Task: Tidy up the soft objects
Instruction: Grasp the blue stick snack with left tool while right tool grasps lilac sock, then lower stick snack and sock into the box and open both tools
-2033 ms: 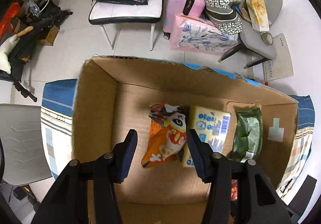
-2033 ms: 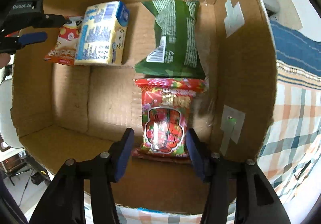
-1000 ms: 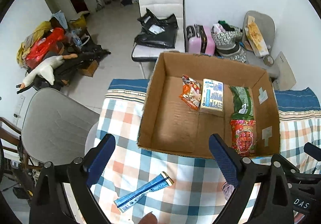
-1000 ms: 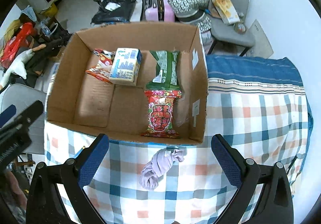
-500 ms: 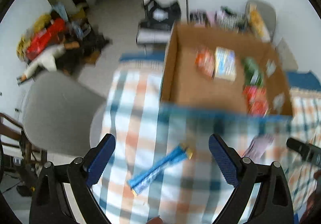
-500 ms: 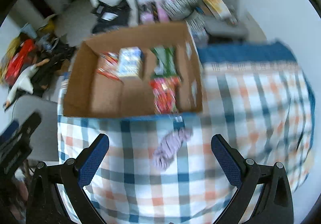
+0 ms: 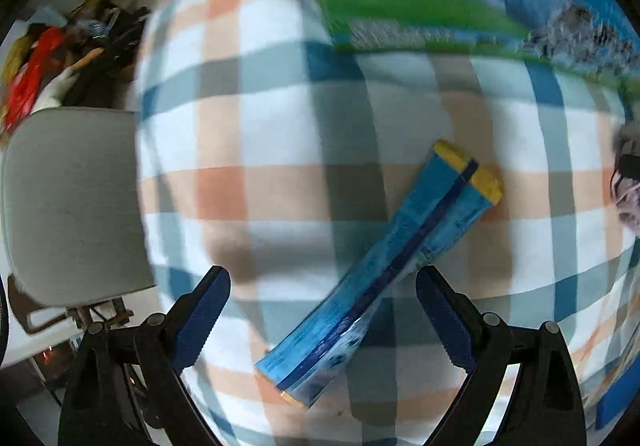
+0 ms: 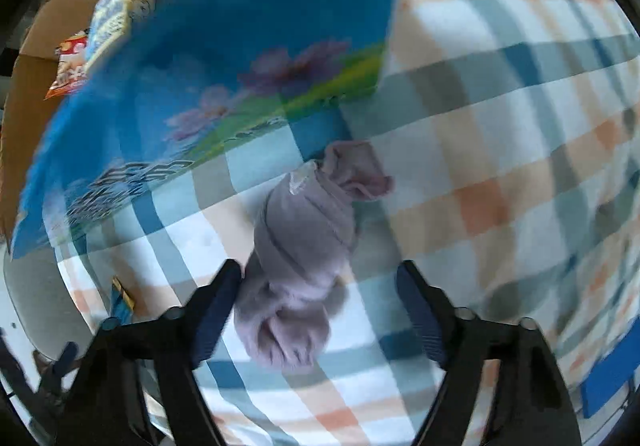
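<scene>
A blue packet (image 7: 384,270) lies slantwise on the checked cloth (image 7: 256,150) between the wide-open left gripper (image 7: 322,304), while a lilac sock bundle (image 8: 298,258) lies beside the box (image 8: 224,46), between the wide-open right gripper (image 8: 320,296), near its left finger.

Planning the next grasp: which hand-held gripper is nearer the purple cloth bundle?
Right. The right hand-held gripper straddles the purple cloth bundle; the left hand-held gripper is over the blue packet.
</scene>
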Demonstrator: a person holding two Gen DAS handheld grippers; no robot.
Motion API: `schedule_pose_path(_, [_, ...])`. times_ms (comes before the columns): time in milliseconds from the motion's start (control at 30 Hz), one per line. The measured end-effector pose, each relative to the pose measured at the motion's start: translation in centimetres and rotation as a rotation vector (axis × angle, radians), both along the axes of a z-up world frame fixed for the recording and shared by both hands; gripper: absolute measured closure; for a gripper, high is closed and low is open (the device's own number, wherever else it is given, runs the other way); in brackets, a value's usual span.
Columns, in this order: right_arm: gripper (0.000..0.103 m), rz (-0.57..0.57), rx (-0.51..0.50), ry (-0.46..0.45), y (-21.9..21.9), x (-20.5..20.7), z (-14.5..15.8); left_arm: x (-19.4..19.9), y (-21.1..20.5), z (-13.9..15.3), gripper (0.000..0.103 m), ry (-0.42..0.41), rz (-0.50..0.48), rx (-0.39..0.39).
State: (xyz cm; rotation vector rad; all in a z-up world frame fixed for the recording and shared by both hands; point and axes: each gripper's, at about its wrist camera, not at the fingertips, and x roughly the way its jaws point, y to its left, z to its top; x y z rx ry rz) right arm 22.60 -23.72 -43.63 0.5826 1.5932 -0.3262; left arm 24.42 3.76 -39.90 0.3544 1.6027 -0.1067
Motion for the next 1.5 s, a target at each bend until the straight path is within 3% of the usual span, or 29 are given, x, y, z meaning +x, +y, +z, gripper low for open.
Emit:
schedule_pose_path(33, [0.041,-0.003,0.004,0.010,0.1,0.1,-0.5,-0.2,-0.1,-0.3,0.030,0.019,0.004,-0.016])
schedule_pose_path(67, [0.054,-0.003,0.014,0.015,0.2,0.1,-1.0,-0.4,-0.2,-0.4,0.037,0.038,0.014,-0.039])
schedule_pose_path(133, [0.059,0.014,0.003,0.021,0.7,-0.1,-1.0,-1.1,-0.4,-0.2,0.049,0.067,0.046,-0.088])
schedule_pose_path(300, [0.063,0.144,0.023,0.073,3.2,-1.9,-0.2,-3.4,-1.6,0.5,0.050,0.150,0.107,-0.204])
schedule_pose_path(467, [0.062,0.246,0.040,0.113,5.6,-4.0,-0.1,-4.0,-2.7,-0.8,0.050,0.151,0.107,-0.185])
schedule_pose_path(500, [0.061,0.254,0.035,0.113,5.8,-4.1,-0.2,-4.0,-2.7,-1.1,0.052,0.149,0.119,-0.192])
schedule_pose_path(600, [0.061,0.267,0.016,0.128,6.5,-4.5,-1.1,-4.2,-2.8,-0.3,0.085,0.122,0.127,-0.209])
schedule_pose_path(833, [0.067,0.310,-0.032,0.106,8.4,-5.0,-0.2,-6.3,-3.8,4.2,0.088,0.019,0.129,-0.243])
schedule_pose_path(1067, [0.068,0.349,0.027,-0.006,9.5,-6.3,5.7,-8.2,-5.2,12.3,0.088,-0.084,0.128,-0.370])
schedule_pose_path(1167, [0.068,0.362,0.050,-0.071,9.2,-7.3,9.7,-6.7,-5.1,16.8,0.088,-0.137,0.119,-0.433])
schedule_pose_path(1333, [0.068,0.373,0.061,-0.191,8.4,-6.6,16.5,-0.9,-4.7,22.5,0.088,-0.230,0.083,-0.499])
schedule_pose_path(1500, [0.068,0.384,0.052,-0.279,8.4,-2.2,21.9,3.8,-6.1,24.6,0.088,-0.317,0.056,-0.467])
